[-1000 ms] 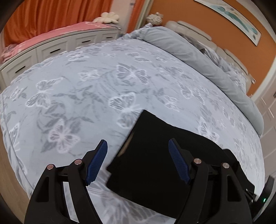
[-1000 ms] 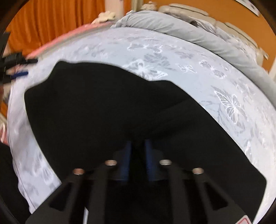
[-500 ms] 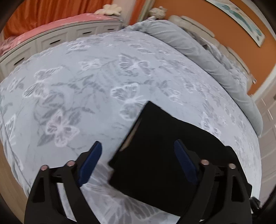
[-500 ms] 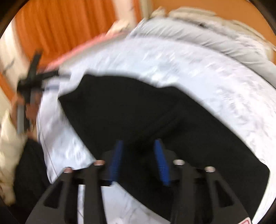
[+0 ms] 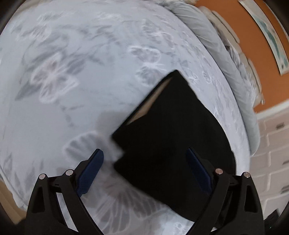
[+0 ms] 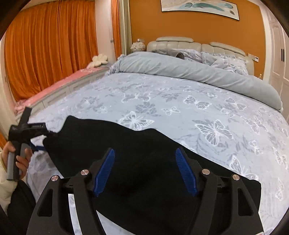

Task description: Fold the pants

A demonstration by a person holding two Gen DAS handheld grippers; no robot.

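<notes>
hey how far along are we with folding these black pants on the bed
Partly done: the black pants lie flat on the butterfly bedspread in a long band, apparently doubled over. In hand: nothing; the right tongs have just been opening above the cloth, the left tongs open at one end. Left: folding it shorter.

You had a wide bed covered by a pale blue-grey quilt printed with white butterflies (image 6: 207, 108), and a plain grey duvet rolled into a long bolster (image 6: 189, 72) lay across it near the cream padded leather headboard (image 6: 180, 42). Behind the headboard stood an orange wall (image 6: 198, 27) with a long framed picture in teal and white (image 6: 198, 7), and floor-length orange curtains (image 6: 45, 45) hung to the left of it. Beside the bed ran a low white drawer bench topped with a pink cushion (image 6: 59, 85), where a white flower-shaped pillow (image 6: 99, 60) rested at the far end.
</notes>
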